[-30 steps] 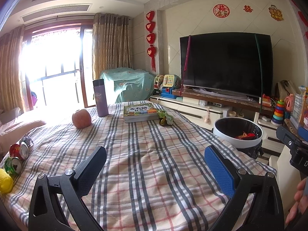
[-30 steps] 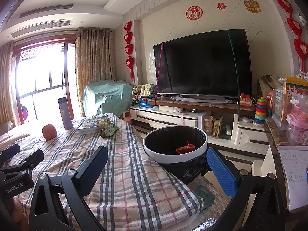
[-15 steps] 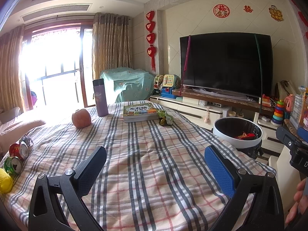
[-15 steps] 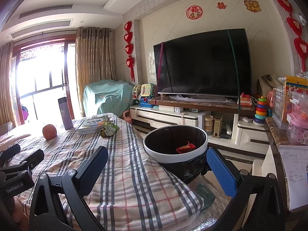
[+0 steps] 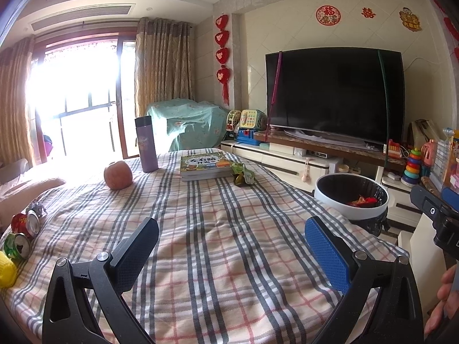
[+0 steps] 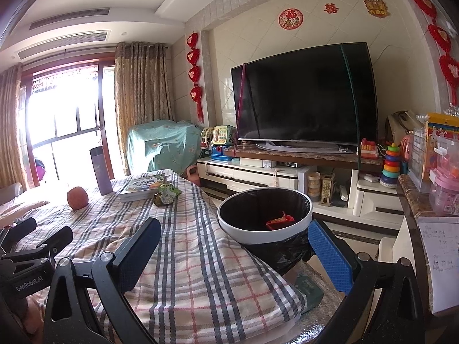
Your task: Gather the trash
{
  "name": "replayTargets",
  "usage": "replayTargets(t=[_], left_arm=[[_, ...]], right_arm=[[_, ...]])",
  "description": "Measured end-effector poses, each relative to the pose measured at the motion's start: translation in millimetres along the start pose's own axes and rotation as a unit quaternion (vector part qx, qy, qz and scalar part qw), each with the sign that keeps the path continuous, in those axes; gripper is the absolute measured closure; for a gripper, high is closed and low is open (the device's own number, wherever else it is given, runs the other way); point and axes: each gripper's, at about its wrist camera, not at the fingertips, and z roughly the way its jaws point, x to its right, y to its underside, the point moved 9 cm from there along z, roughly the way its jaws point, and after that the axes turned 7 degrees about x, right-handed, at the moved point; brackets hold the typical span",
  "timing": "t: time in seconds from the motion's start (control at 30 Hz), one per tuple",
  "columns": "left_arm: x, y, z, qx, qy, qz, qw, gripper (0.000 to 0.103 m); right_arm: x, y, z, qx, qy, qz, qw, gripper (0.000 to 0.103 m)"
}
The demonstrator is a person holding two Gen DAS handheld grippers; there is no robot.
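A white trash bin [image 6: 229,223] with a black liner stands beside the table's right edge, with a red wrapper [image 6: 279,220] inside; it also shows in the left wrist view [image 5: 324,199]. A crumpled green wrapper [image 5: 243,173] lies by a book on the plaid-covered table [image 5: 223,246]. Crushed cans [image 5: 24,230] lie at the table's left edge. My left gripper [image 5: 229,246] is open and empty over the table's near part. My right gripper [image 6: 233,246] is open and empty, above the table's right edge near the bin.
A stack of books [image 5: 205,166], a purple flask [image 5: 146,144] and an apple [image 5: 118,175] sit at the table's far end. A yellow object [image 5: 6,269] lies at the left edge. A TV stand [image 6: 287,172] with toys runs behind the bin.
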Motion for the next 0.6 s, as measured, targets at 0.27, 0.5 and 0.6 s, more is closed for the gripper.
replayTargets(t=[0.27,0.5,0.6], left_arm=[[0,-3,2,0.001,0.01,-0.007,0.9999,0.001],[2,-5,7,0.004,0.018,-0.007,0.9998,0.001],[1,-3,12,-0.004,0.023,-0.013,0.9997,0.001]], right_arm=[[-1,1,5,-0.007,-0.008,0.005,1.0,0.0],[-1,6,14,-0.019,-0.011,0.01,1.0,0.0],[-1,7,18,-0.023,-0.012,0.011,1.0,0.0]])
